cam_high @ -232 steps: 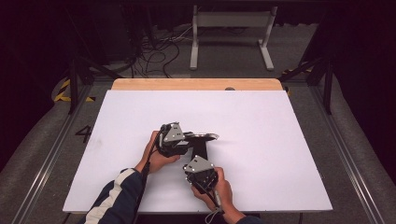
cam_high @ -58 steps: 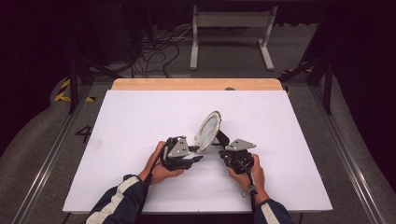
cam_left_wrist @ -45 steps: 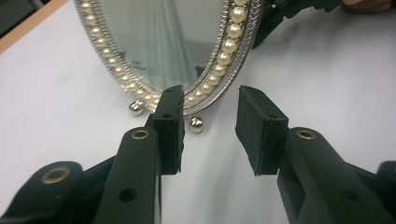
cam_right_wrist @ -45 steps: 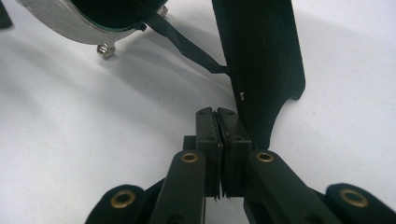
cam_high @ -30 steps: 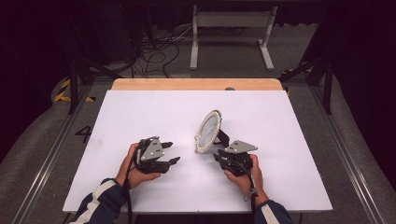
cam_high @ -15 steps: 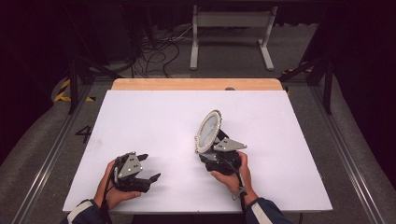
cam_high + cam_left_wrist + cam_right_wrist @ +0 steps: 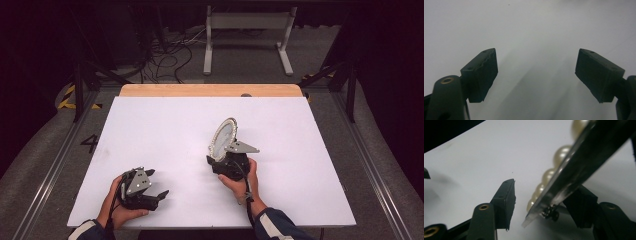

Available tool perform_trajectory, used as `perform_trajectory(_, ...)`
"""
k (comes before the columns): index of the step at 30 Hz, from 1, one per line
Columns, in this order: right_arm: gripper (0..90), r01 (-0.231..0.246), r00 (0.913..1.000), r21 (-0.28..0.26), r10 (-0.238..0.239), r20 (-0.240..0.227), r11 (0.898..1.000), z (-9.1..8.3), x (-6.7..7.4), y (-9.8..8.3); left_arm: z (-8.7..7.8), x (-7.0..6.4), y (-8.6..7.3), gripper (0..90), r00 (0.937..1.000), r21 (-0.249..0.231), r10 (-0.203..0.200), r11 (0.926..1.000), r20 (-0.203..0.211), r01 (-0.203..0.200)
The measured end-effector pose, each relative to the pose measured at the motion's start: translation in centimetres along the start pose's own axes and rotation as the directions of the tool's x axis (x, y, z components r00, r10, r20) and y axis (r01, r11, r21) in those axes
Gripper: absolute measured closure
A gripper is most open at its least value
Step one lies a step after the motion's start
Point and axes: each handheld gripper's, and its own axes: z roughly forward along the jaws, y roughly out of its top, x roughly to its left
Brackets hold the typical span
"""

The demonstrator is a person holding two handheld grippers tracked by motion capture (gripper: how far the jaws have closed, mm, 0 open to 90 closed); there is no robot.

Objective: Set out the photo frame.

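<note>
Now, pearl-rimmed mirror (image 7: 564, 180) tilted between right gripper (image 7: 544, 202) jaws, touching one, the other apart, just closing; left gripper (image 7: 536, 72) jaws wide, just opening, over bare worktop (image 7: 165, 130)

Big white counter (image 7: 165, 130) with a strip of light wood (image 7: 210, 90) along the far edge and a small dark spot (image 7: 246, 95) there.

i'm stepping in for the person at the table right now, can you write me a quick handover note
Left gripper: open, nothing between its jaws, low over the near left of the white table.
Right gripper: a round pearl-rimmed mirror stands on edge between its jaws. The left pad stands clear of it, so the hold looks loose; the jaws have just been closing a little.
Done: mirror is upright near the table's middle.
Left: probably firm the grip or set the mirror down. Mind it tipping.
</note>
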Motion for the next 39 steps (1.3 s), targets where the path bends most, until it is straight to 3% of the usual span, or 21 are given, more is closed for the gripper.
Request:
perform_trajectory(3,56.7,-0.019,0.9993,-0.01,0.019,0.031,1.0,0.0,0.0,-0.1,0.0,0.0,-0.2,18.7,1.0,0.012,-0.002,0.9999,0.0,0.002)
perform_trajectory(6,57.4,-0.015,0.9993,-0.006,0.015,0.033,1.0,0.1,0.0,-0.1,-0.1,0.0,-0.3,18.6,1.0,0.015,0.0,0.9999,-0.004,0.0)
perform_trajectory(18,64.7,0.001,0.9999,0.034,-0.001,-0.01,0.999,-1.2,-0.6,-0.4,0.5,0.0,0.0,17.7,0.9999,0.03,0.015,0.9994,0.005,-0.015)
perform_trajectory(29,71.4,0.007,0.9985,0.055,-0.004,-0.055,0.998,-2.8,-0.9,-1.1,2.1,-0.6,1.4,17.1,0.9956,0.032,0.056,0.9978,0.075,-0.059)
perform_trajectory(39,74.4,0.023,0.9966,0.071,-0.017,-0.081,0.997,-3.9,-1.1,-1.5,3.0,-0.6,2.4,17.1,0.9916,0.025,0.069,0.9971,0.109,-0.072)
